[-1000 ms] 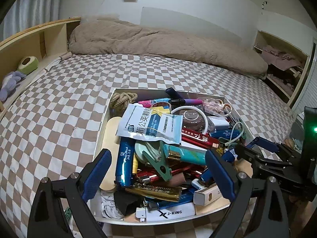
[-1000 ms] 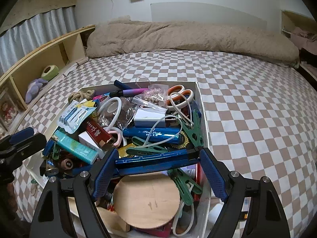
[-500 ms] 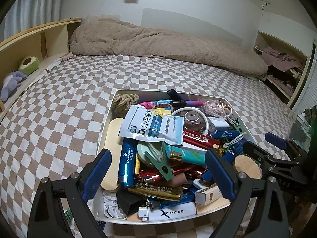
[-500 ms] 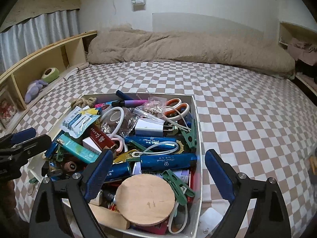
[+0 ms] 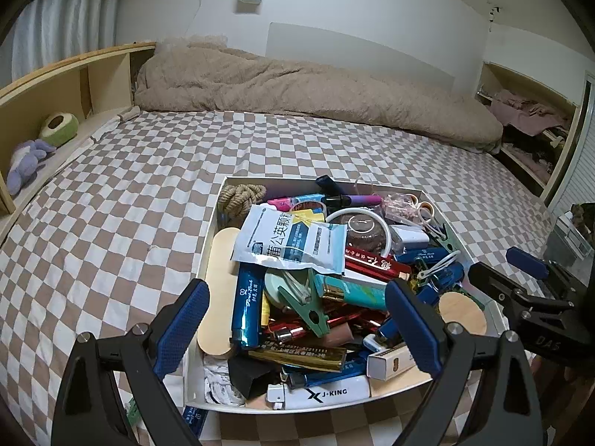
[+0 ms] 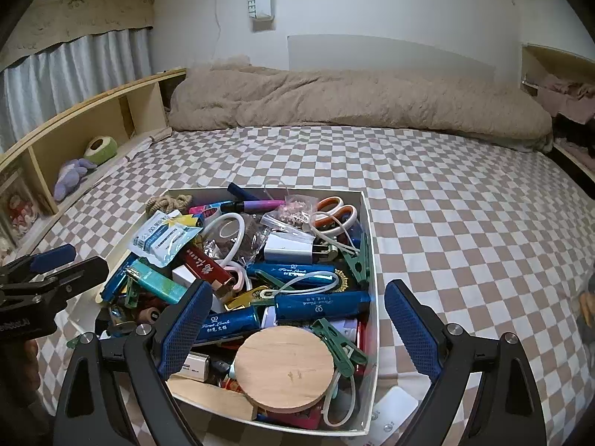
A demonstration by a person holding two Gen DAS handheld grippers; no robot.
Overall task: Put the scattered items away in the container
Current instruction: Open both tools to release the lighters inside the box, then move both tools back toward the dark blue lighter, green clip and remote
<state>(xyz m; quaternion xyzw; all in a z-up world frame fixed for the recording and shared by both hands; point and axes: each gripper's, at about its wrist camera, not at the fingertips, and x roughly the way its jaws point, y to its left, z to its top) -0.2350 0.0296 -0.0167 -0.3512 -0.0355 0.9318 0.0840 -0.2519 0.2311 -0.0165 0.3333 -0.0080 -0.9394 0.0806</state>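
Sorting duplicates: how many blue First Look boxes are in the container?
4 blue First Look boxes: one central, one just nearer, one near-left of it, one at the pile's left edge. More may be buried.

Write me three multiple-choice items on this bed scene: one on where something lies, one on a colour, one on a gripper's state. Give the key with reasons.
1. Where does the round wooden disc lie?
A. in the white box, near its closest wall
B. on the checkered sheet outside the box
C. on the wooden shelf

2. What colour are the scissors' handles?
A. green
B. orange and white
C. black

3. How does the right gripper stand?
A. shut on a blue tube
B. shut on the disc
C. open, holding nothing

Key: 1 A, the disc rests on the pile inside the box at its near end. 2 B, the handles at the box's far corner show orange with white rims. 3 C, its blue fingers stand wide apart above the box and press on nothing.
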